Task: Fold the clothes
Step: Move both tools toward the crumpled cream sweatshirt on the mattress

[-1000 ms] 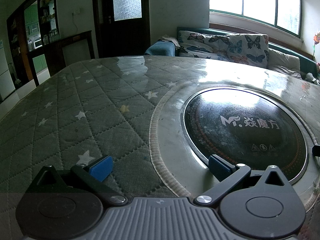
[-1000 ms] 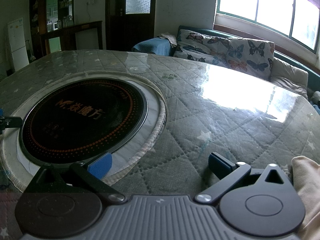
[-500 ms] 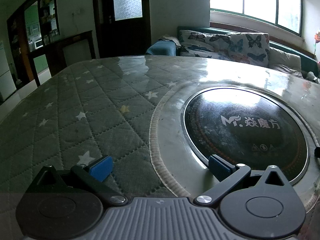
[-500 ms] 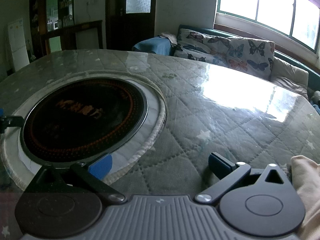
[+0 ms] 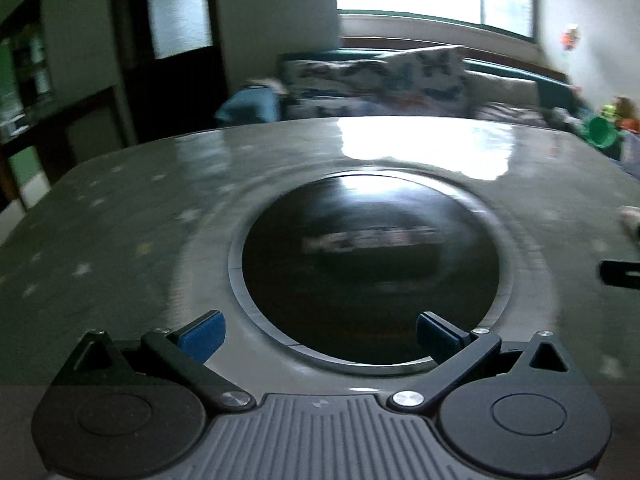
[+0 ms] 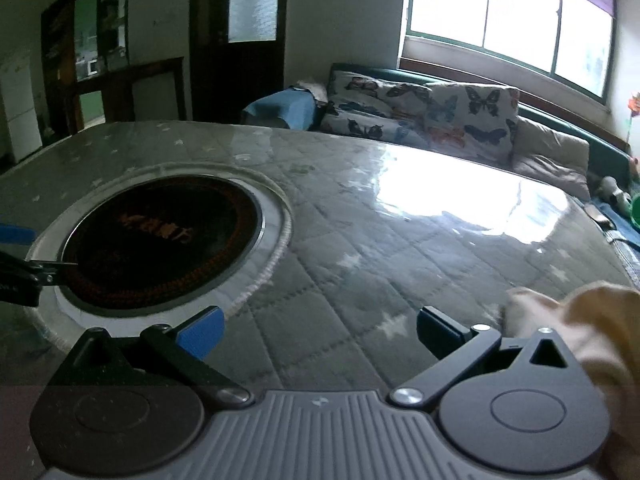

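Reaching comes first — both the left gripper [image 5: 320, 330] and the right gripper [image 6: 320, 330] gape empty, and the beige garment [image 6: 600, 328] at the table's [image 6: 360, 248] right edge wants grasping.

Table cover [image 6: 360, 240]: grey-green quilted diamond stitching, pale stars. Round cooktop [image 6: 160, 240]: glossy black, orange dotted ring and orange lettering (blurred in left view). Garment [image 6: 600, 328]: pale peach-beige, plain. Gripper pads [image 6: 200, 330]: blue; gripper body grey ribbed, black arms. Sofa cushions [image 6: 432, 112]: white with blue, black, orange butterflies. Sofa frame dark teal. Cloth on sofa arm [image 6: 280, 108]: blue.
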{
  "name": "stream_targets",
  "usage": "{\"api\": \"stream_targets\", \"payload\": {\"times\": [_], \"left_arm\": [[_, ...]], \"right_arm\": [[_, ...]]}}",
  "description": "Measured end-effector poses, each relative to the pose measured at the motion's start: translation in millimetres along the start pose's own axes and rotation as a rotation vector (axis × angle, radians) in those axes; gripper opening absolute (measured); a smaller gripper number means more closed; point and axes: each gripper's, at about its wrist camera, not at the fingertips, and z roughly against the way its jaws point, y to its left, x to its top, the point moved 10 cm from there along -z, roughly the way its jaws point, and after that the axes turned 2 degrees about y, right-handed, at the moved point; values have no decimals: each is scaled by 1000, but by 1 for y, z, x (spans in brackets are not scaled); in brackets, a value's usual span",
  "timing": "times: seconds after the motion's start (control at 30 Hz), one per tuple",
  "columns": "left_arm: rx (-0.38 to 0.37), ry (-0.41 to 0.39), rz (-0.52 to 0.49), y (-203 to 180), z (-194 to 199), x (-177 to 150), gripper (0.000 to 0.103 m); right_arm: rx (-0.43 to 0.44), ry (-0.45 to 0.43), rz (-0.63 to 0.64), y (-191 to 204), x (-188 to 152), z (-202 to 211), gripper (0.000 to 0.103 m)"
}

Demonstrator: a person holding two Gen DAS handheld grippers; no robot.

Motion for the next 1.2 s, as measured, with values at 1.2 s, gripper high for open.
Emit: {"api": "stream_targets", "payload": {"times": [1.2], "left_arm": [[-457, -36, -334, -205, 88, 14, 103]], "right_arm": [[-289, -3, -176, -69, -105, 147, 103]]}}
